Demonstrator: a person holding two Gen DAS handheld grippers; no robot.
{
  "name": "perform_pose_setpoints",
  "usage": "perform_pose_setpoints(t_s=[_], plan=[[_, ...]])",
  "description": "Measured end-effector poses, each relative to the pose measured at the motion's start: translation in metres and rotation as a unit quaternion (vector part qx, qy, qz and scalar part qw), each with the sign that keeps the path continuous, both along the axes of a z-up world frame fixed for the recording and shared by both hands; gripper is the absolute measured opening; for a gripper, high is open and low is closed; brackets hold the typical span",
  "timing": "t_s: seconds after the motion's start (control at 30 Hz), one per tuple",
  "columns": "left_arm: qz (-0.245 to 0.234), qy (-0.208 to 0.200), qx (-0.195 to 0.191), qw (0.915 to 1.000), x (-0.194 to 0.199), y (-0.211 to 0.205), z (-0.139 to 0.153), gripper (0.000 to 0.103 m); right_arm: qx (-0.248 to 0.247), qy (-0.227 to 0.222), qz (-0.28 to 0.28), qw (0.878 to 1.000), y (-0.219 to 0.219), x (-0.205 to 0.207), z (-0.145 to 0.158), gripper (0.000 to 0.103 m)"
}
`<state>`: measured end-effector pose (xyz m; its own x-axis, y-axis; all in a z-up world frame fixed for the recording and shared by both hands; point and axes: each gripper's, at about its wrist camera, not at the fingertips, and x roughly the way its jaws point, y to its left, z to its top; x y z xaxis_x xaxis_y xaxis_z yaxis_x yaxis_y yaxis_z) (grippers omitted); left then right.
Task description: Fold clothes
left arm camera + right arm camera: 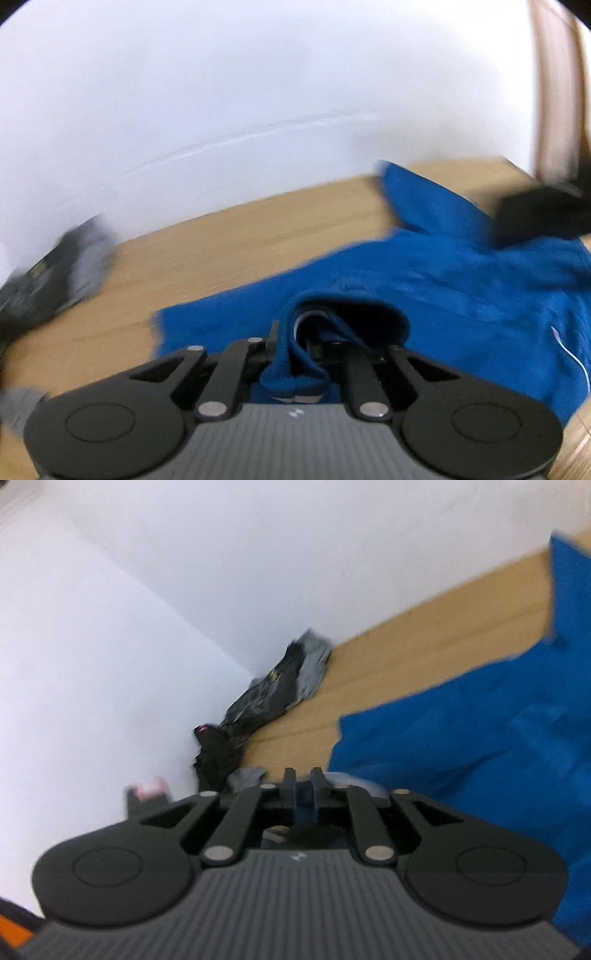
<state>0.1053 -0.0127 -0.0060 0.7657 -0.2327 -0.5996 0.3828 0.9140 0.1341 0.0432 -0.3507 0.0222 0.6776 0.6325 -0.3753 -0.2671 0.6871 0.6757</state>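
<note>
On your left, the left gripper (295, 347) is clamped on a thick ribbed hem or cuff of the blue garment (461, 295), with a bunched loop of that band pinched between its fingers (275, 339) and doubled back toward the camera. The rest of the garment trails away to the right over the wooden surface (240, 240), with one part standing up toward the wall. It looks like a soft, fairly thick knit: light, limp, not fragile, and likely to sag and drag wherever you don't support it. The ribbed edge is your firmest hold, since it is thicker and should slip less than the plain body. On your right, the right gripper (303, 786) has its fingers nearly together with a bit of blue cloth between them; blur hides how firmly it is gripped. Match the two holds along one edge so the cloth hangs square. A dark clothes pile (258, 698) lies in the far corner, well apart.
</note>
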Motion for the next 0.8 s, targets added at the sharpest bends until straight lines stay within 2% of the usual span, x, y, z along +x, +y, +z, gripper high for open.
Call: perform_pose_setpoints(t_s=[0.07,0.1,0.13,0.2,0.23,0.3,0.43,0.53,0.63,0.73,0.77,0.8], plan=[[0.045,0.006,-0.031,0.9985,0.003,0.045,0.018,0.011,-0.043,-0.014,-0.052,0.998,-0.024,-0.017,-0.004,0.066],[0.061,0.005,-0.044,0.9971,0.004,0.063,0.025,0.011,-0.076,-0.016,-0.085,0.993,-0.036,-0.024,-0.01,0.073],[0.075,0.003,-0.055,0.9957,0.005,0.079,0.032,0.011,-0.12,-0.017,-0.119,0.986,-0.048,-0.029,-0.018,0.076],[0.09,-0.007,-0.062,0.994,0.006,0.099,0.044,0.011,-0.229,-0.005,-0.154,0.961,-0.065,-0.026,-0.034,0.076],[0.092,-0.013,-0.063,0.9937,0.008,0.104,0.049,0.011,-0.275,0.002,-0.157,0.949,-0.071,-0.022,-0.042,0.076],[0.087,-0.022,-0.064,0.9938,0.011,0.107,0.061,0.011,-0.33,0.009,-0.124,0.936,-0.078,-0.011,-0.053,0.076],[0.063,-0.044,-0.054,0.9956,0.008,0.104,0.088,0.012,-0.402,0.003,-0.033,0.915,-0.07,0.016,-0.06,0.074],[0.043,-0.06,-0.041,0.9964,0.008,0.088,0.106,0.012,-0.423,-0.015,0.015,0.906,-0.067,0.039,-0.057,0.073],[0.033,-0.07,-0.036,0.9964,0.005,0.078,0.116,0.012,-0.411,-0.008,0.051,0.91,-0.071,0.066,-0.057,0.073],[0.037,-0.073,-0.03,0.9962,0.005,0.07,0.12,0.012,-0.372,0.037,0.099,0.922,-0.081,0.083,-0.068,0.071],[0.041,-0.072,-0.028,0.9962,0.008,0.068,0.119,0.012,-0.349,0.067,0.115,0.928,-0.082,0.089,-0.074,0.042],[0.043,-0.071,-0.027,0.9962,0.012,0.067,0.12,0.012,-0.327,0.095,0.125,0.932,-0.083,0.091,-0.078,0.018]])
